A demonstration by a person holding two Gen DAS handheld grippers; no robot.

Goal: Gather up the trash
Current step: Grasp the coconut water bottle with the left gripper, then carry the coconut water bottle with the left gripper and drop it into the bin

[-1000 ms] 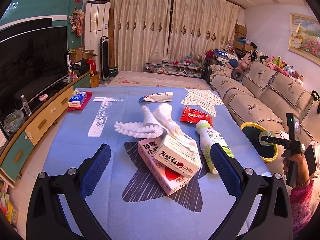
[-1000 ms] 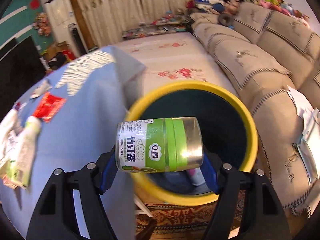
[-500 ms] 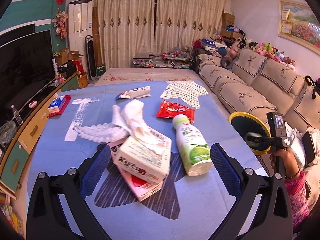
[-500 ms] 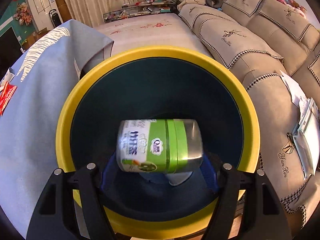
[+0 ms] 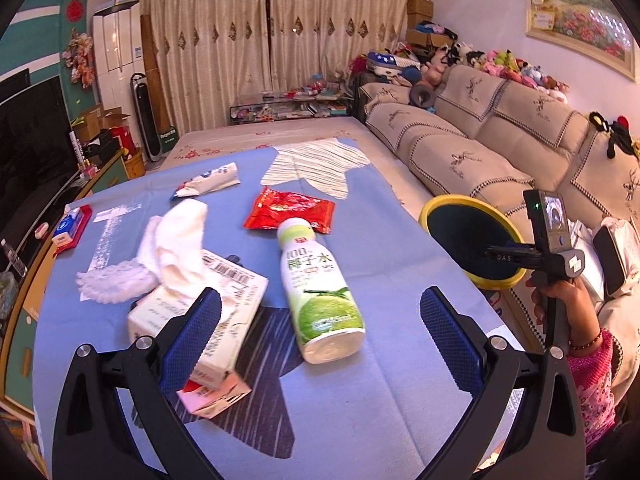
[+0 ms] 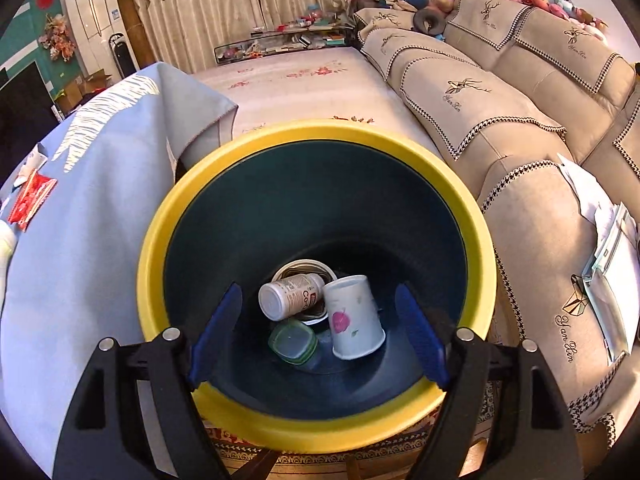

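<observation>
My right gripper (image 6: 318,328) is open and empty over the yellow-rimmed dark bin (image 6: 160,240). The green-lidded jar (image 6: 294,340) lies at the bin's bottom beside a white paper cup (image 6: 354,322) and a white bottle (image 6: 290,294). My left gripper (image 5: 320,336) is open and empty above the blue-clothed table (image 5: 380,248). A green-and-white drink bottle (image 5: 320,284) lies between its fingers. A tissue box (image 5: 224,312) sits on a pink carton (image 5: 212,396) by the left finger. The bin (image 5: 472,244) and the right gripper (image 5: 508,258) show at the table's right edge.
A red snack wrapper (image 5: 290,210), a white cloth (image 5: 176,240), a white lace mat (image 5: 112,284) and a white tube packet (image 5: 212,178) lie farther on the table. A beige sofa (image 6: 500,92) runs along the right. A TV cabinet (image 5: 24,240) stands left.
My right gripper moved over the bin, opened and dropped the green-lidded jar into it. My left gripper shifted right, so the drink bottle is now between its fingers.
</observation>
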